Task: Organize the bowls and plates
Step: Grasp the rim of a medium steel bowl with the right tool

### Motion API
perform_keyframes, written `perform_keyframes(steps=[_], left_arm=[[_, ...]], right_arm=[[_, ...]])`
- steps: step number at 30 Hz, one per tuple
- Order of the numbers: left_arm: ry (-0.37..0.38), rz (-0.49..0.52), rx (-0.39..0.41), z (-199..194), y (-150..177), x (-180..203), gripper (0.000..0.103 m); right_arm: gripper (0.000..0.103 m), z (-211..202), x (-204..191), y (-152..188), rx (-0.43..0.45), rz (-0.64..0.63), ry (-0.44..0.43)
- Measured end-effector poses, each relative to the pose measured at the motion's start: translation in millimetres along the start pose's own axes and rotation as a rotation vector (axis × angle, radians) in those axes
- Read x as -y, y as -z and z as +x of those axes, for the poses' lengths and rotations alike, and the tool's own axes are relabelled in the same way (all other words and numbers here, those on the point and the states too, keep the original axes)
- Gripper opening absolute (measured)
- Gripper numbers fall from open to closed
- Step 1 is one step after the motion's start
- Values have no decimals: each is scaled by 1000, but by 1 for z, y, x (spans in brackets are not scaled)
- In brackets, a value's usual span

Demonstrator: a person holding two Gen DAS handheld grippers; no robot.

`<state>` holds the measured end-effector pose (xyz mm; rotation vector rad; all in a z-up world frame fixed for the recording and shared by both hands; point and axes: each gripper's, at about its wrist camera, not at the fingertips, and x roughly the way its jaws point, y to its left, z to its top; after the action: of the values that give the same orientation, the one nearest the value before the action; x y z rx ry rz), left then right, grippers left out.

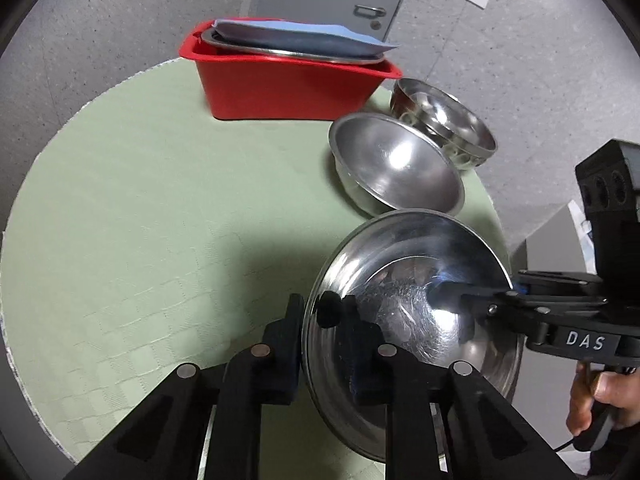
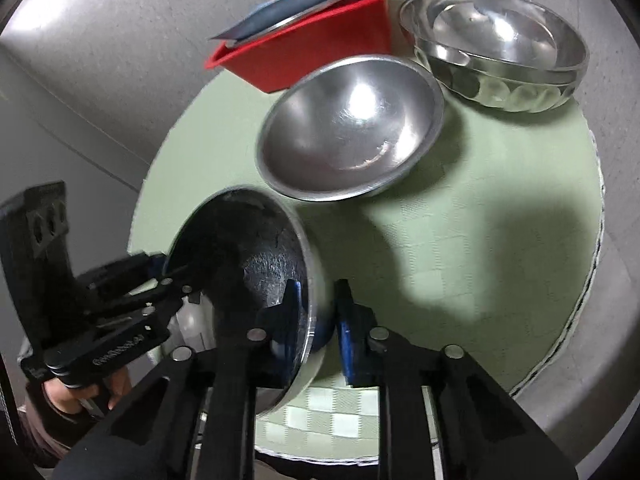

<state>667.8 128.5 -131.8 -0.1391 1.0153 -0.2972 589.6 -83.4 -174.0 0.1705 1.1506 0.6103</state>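
Steel bowl [image 1: 412, 280] sits tilted at the round green table's [image 1: 140, 200] edge; L gripper [image 1: 316, 316] & R gripper [image 2: 316, 304] both pinch its rim, opposite sides.

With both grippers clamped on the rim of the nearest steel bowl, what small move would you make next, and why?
Probably lift the nearest bowl straight up a little. The left gripper and right gripper pinch opposite sides of its rim, and the middle bowl sits very close behind, so it should clear that before travelling.
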Motion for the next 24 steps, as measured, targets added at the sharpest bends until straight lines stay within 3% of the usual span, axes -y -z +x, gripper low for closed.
perform_keyframes(steps=[8, 13, 18, 24], left_arm=[[-9, -29, 111, -43, -20, 3, 15], [3, -19, 166, -56, -42, 19, 15], [7, 13, 197, -42, -74, 50, 15], [7, 23, 211, 4, -115, 94, 15]], right_arm=[[16, -30, -17, -15, 48, -61, -46], [16, -55, -14, -42, 103, -91, -61], [16, -78, 11, -77, 153, -99, -55], [16, -98, 57, -117, 171, -112, -38]])
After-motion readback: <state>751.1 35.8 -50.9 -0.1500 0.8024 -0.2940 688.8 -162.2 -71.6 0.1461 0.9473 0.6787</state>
